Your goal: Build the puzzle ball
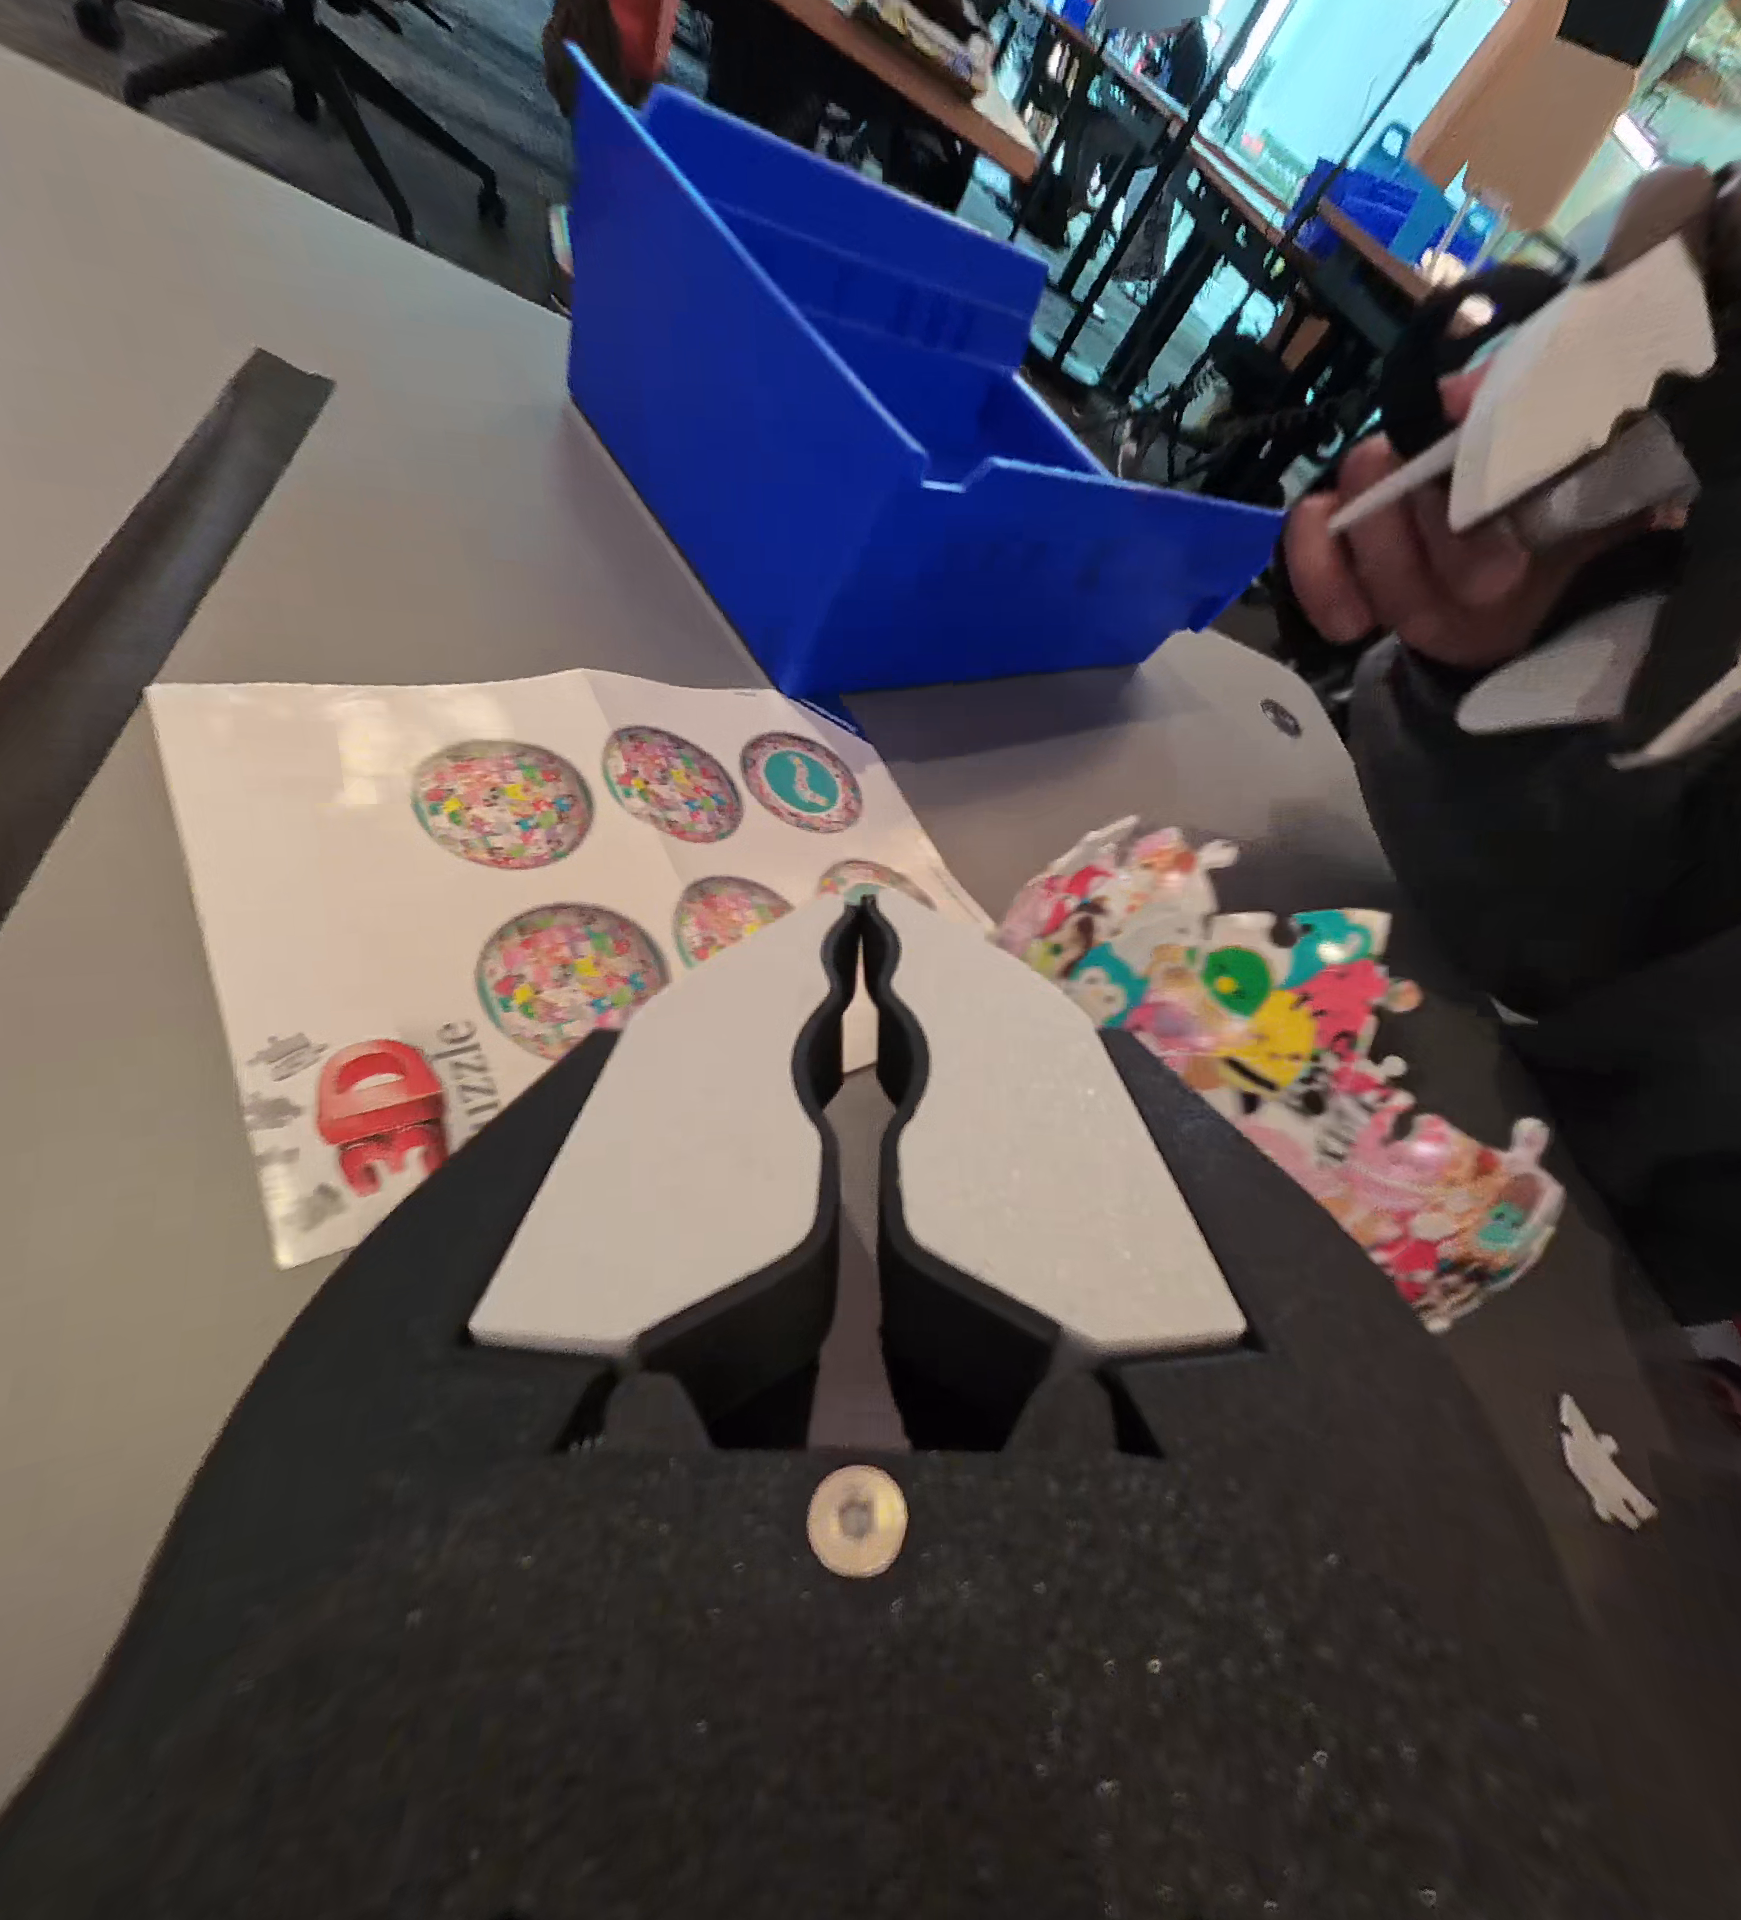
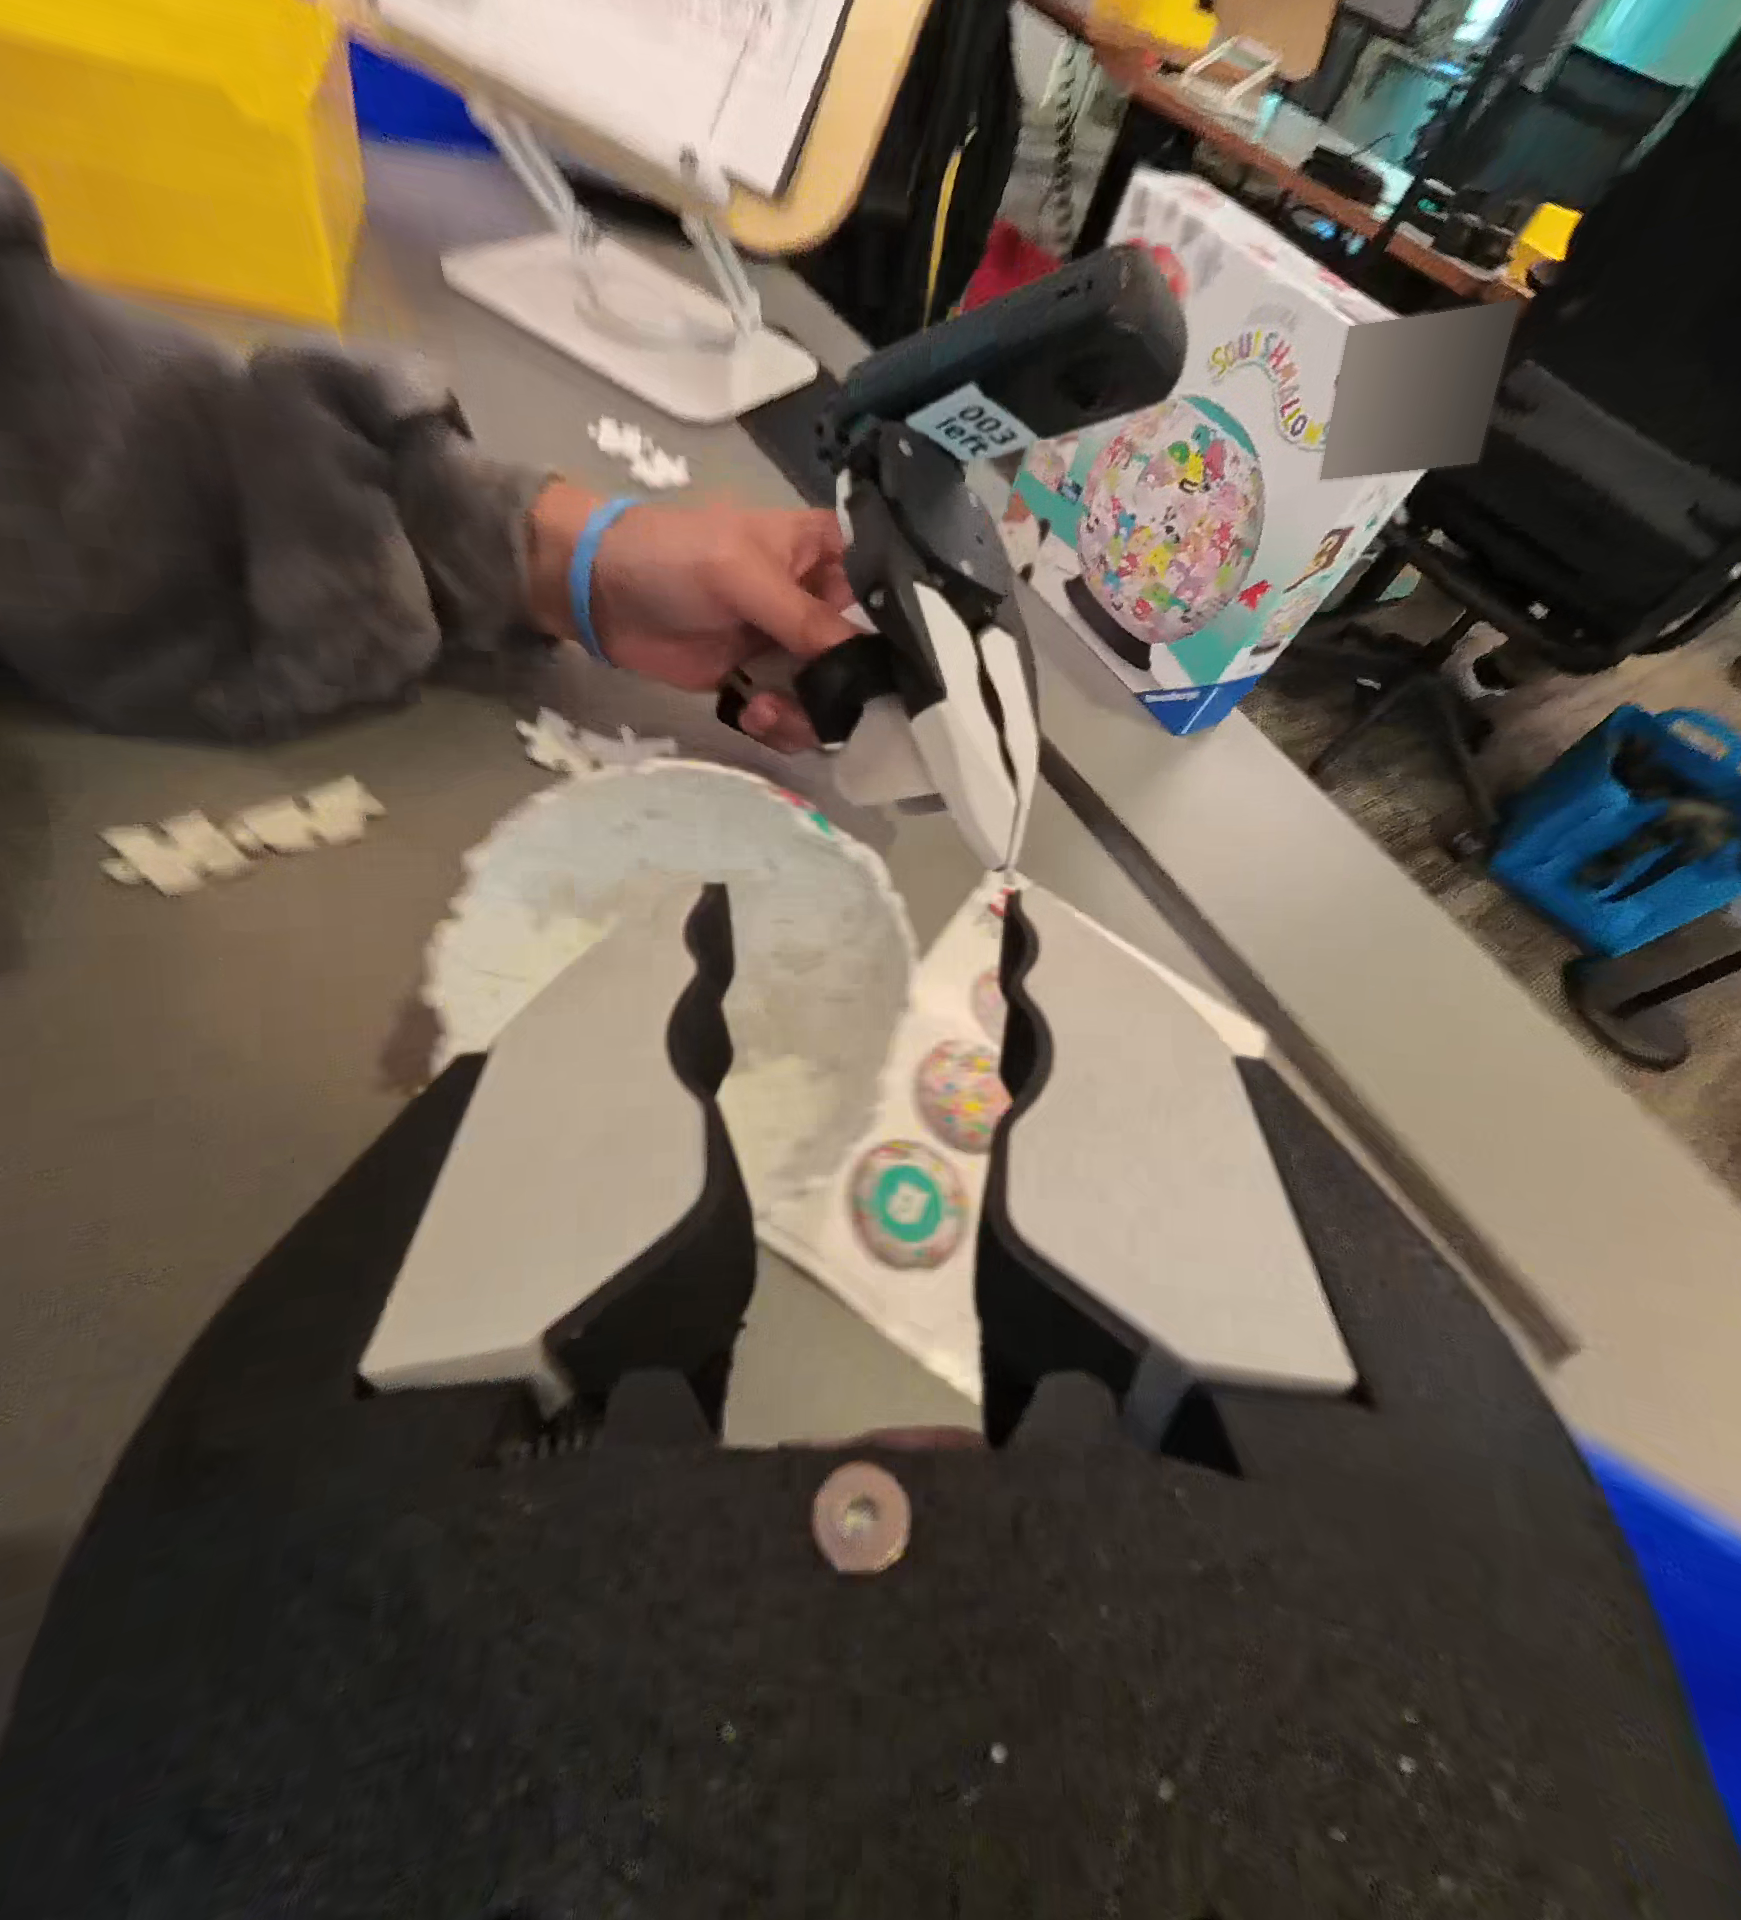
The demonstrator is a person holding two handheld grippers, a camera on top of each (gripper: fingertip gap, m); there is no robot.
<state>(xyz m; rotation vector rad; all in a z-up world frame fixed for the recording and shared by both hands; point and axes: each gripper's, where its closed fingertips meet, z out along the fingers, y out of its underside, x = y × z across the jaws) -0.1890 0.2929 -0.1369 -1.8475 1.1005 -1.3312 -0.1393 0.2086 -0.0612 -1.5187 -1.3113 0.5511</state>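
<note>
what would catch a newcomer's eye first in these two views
Probably the colourful curved puzzle section lying on the grey table, right of the shut left gripper. Next, the bright blue bin standing behind the instruction sheet. In the right wrist view, the open right gripper frames that section's white underside.

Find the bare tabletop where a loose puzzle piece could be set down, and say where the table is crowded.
Free: the grey table left of the blue bin, beyond the instruction sheet. Crowded: right of the sheet, where the half-built puzzle shell lies, with loose white pieces around it.
</note>
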